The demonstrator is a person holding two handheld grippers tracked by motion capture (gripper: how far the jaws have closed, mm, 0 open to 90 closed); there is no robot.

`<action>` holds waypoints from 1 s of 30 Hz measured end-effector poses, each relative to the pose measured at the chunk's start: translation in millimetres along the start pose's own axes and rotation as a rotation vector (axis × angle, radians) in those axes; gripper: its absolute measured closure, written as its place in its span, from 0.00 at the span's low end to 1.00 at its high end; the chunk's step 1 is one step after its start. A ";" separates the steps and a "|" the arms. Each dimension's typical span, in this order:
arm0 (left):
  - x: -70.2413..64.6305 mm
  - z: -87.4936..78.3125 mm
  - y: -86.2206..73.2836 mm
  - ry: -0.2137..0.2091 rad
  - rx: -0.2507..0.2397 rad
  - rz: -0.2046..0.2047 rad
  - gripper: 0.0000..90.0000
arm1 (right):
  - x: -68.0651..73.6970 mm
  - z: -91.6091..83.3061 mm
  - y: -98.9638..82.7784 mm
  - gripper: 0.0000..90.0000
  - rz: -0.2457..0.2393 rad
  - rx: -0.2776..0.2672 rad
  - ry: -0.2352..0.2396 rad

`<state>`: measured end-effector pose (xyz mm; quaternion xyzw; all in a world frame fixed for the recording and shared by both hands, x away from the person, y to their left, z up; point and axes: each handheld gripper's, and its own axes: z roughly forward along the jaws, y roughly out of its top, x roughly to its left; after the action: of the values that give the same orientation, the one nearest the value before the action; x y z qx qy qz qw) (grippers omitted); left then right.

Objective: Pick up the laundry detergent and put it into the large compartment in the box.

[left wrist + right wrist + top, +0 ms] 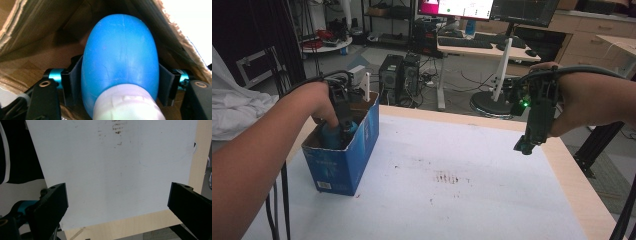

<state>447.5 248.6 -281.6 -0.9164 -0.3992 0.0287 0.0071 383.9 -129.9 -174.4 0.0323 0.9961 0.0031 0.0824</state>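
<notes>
Looks like a lab / tech office w/ a test rig. Landmark: the light wooden table w/ white sheet top (492, 200). Behind it, on the grey floor, two black PC towers (399, 75) w/ loose cables. Further back, a long desk (487, 50) w/ black keyboards and lit wide monitors (487, 10). Right of the table: pale wooden drawer cabinets (597, 35). Back left of it: black metal shelving (387, 20).

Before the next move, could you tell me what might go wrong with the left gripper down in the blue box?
1. The left gripper has its pads against a smooth, rounded blue bottle; it could slip out if lifted.
2. The box is narrow and nothing steadies it, since the right gripper hangs open above the table. A lift might drag or tip the box.
</notes>
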 end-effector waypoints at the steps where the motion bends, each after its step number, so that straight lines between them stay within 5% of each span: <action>1: 0.2 -0.8 -0.4 0.001 0.000 -0.002 0.35 | 0.0 0.0 0.0 0.02 0.000 0.000 0.000; 11: -2.1 -11.1 -1.8 0.000 -0.006 -0.014 0.30 | 1.4 -1.2 -1.2 0.02 0.002 -0.004 -0.003; 30: -14.5 -44.8 -0.9 -0.029 -0.044 0.047 0.18 | 0.7 -1.7 -1.1 0.02 0.003 -0.005 0.000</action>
<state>439.6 239.0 -236.2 -0.9250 -0.3781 0.0334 -0.0197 382.9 -131.0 -172.9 0.0337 0.9960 0.0056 0.0826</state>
